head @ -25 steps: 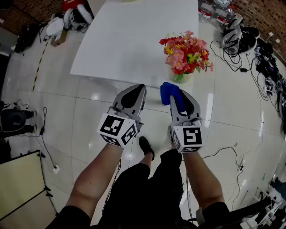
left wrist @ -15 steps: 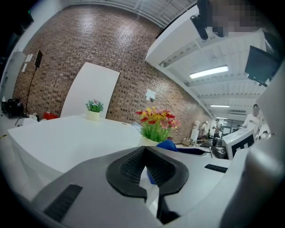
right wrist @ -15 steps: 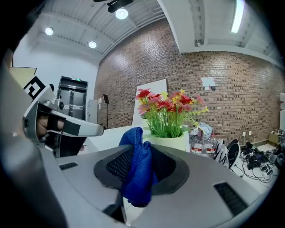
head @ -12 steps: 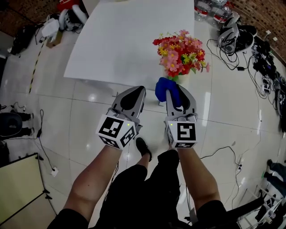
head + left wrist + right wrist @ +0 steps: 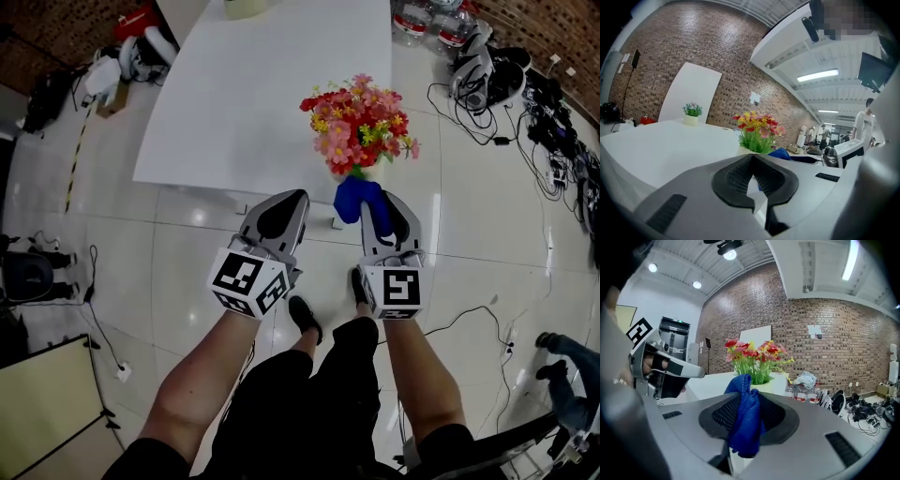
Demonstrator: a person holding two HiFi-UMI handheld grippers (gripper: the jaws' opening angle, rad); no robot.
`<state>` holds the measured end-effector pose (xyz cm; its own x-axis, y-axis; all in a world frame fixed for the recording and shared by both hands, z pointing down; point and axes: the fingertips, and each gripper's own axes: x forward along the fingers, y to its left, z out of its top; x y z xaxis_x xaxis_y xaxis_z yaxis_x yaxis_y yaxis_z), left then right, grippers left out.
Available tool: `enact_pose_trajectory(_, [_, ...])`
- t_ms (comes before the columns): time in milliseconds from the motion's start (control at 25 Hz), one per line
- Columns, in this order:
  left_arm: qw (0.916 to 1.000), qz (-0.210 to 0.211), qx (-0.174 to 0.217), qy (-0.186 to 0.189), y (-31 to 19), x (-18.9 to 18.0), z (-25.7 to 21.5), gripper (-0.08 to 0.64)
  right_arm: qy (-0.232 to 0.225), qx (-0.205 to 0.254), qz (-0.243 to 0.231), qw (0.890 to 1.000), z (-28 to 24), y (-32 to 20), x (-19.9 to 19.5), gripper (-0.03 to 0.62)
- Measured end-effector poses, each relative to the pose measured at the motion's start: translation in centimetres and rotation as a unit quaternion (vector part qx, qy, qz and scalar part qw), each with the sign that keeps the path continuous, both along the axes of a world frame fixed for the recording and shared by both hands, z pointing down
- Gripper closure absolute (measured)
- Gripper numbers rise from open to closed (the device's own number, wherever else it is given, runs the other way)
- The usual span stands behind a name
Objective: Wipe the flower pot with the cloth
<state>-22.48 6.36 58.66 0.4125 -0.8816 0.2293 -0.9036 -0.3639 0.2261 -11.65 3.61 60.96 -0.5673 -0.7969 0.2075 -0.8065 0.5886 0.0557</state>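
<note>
Gripping cloth (image 5: pixel 359 198) in R tongs (image 5: pixel 743 427), flower pot (image 5: pixel 373 172) just ahead

Ahead of right gripper (image 5: pixel 379 210): flower pot (image 5: pixel 372 172) close, standing at the near edge of the white table (image 5: pixel 253 94). Flowers (image 5: pixel 356 127) spread wide over the pot and bar the way down from above. Cloth (image 5: pixel 356 199) bunched in its jaws fills most of the gap to the pot.
Ahead of left gripper (image 5: pixel 280 206), jaws together: bare tabletop, open run, with a small potted plant (image 5: pixel 692 115) only at the far end.
Right of right gripper: open floor, with cables (image 5: pixel 534 112) well off.
</note>
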Motion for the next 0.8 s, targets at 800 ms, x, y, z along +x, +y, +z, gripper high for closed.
enact_pose_trajectory(800, [0.9996,0.022,0.017,0.009,-0.4,1.0,-3.2,0.563,-0.021,-0.012,0.038,0.999,-3.1,0.9,3.8,0.494])
